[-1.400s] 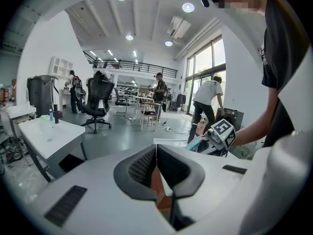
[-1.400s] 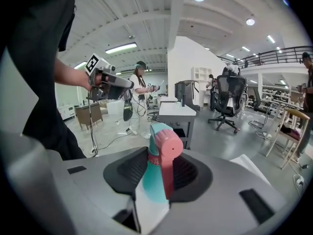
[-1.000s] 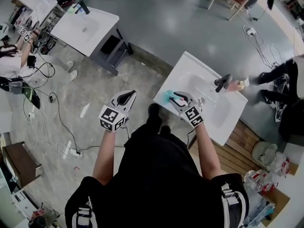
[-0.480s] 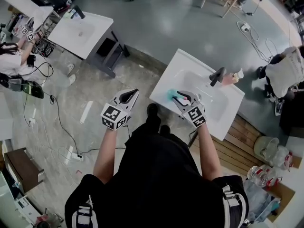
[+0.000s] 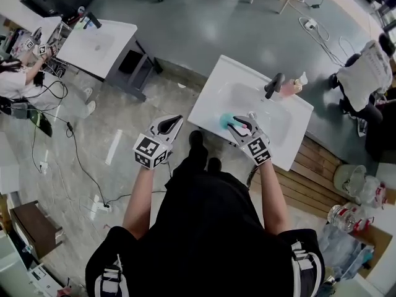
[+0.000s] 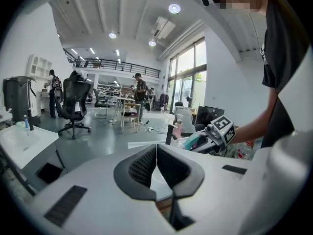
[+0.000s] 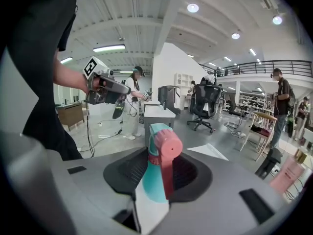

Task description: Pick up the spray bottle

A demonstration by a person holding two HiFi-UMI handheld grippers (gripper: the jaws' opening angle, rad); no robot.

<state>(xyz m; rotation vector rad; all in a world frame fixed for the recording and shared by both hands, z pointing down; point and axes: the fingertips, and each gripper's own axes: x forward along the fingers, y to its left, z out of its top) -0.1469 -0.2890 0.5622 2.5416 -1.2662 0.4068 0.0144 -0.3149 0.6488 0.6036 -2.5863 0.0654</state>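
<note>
We are standing on a grey floor (image 5: 204, 17), facing a white washbasin (image 5: 213, 85) that is lying at about one o'clock from us in the head view. A second white washbasin (image 5: 102, 42) is sitting well apart at about eleven o'clock. A wooden slatted platform (image 5: 315, 175) is showing at the nearer basin's four o'clock edge.

We are holding the left gripper (image 5: 173, 120) out over the floor at eleven o'clock, clear of the basin. In its own view its jaws are pressing together with nothing between them (image 6: 156, 151).

We are holding the right gripper (image 5: 234, 124) at one o'clock, over the near edge of the basin. Its jaws are standing partly apart and clamping the spray bottle (image 5: 224, 121) from both sides. In the right gripper view (image 7: 159, 166) the spray bottle (image 7: 165, 146) is standing upright between the black pads. Its teal body is sitting low in the grip, and its pink head is rising above the jaws.

A black faucet (image 5: 274, 85) is standing at two o'clock on the far rim of the basin, and a small pink bottle (image 5: 288, 89) is sitting just beside it on its three o'clock side.
</note>
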